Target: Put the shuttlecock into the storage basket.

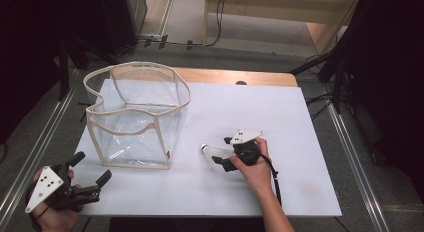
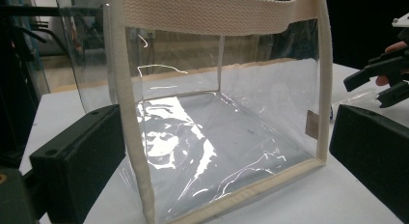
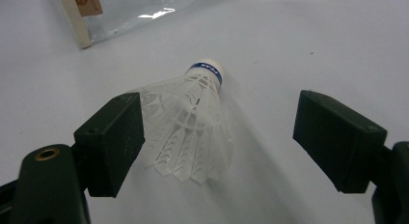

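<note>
Clear plastic, edged all round with cream webbing tape, makes up the open-topped bag [image 1: 135, 117] that stands upright on the left half of the white counter [image 1: 280, 122]. Its walls are see-through, and glare streaks run across its floor in the left gripper view. A small brown tag sits low on one corner seam.

A white plastic shuttlecock [image 1: 214, 154] lies on its side on the counter to the right of the bag, apart from it. In the right gripper view its cork tip, ringed by a blue band, points away from the camera and its skirt opens toward it.

The right gripper [image 1: 223, 159], held in the person's right hand [image 1: 254, 167], is down at the shuttlecock with its jaws spread wide. The skirt lies between them, close to one jaw, with a clear gap to the other; nothing is clamped.

The left gripper [image 1: 92, 173] is held in the left hand [image 1: 52, 214] at the near left corner of the counter, in front of the bag. Its jaws are also parted and hold nothing, and its own view looks at the bag's near corner between them.
</note>
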Demonstrator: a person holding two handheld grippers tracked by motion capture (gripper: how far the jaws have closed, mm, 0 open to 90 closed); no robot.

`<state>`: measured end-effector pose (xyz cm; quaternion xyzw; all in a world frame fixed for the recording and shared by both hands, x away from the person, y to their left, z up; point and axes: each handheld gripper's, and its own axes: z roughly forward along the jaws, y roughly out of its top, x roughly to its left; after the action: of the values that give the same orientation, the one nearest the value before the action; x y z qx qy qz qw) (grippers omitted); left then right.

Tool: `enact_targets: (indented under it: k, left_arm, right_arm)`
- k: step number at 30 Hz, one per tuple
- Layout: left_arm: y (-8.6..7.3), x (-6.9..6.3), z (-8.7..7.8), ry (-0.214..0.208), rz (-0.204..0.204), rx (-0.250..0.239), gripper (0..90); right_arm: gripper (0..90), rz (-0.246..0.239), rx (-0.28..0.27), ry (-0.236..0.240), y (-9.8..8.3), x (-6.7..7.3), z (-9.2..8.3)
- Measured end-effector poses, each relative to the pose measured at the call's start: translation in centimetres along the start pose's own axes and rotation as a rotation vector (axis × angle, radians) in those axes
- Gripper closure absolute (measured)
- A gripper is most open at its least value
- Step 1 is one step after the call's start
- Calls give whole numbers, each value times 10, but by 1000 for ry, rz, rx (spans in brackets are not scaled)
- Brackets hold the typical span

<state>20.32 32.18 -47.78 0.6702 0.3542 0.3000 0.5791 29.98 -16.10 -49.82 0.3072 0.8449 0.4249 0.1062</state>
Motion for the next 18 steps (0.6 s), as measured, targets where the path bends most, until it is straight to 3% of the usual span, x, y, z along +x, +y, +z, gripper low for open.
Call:
enact_targets:
  k: [6,10,18]
  left_arm:
    - [0,0,0,-6,6,5,0]
    - [0,0,1,-2,6,10,0]
    - [-1,-1,4,-3,10,23,0]
  right_arm:
    - [182,3,12,-9,1,0,3]
    - [269,8,6,-17,2,0,5]
    - [339,17,16,-16,1,0,8]
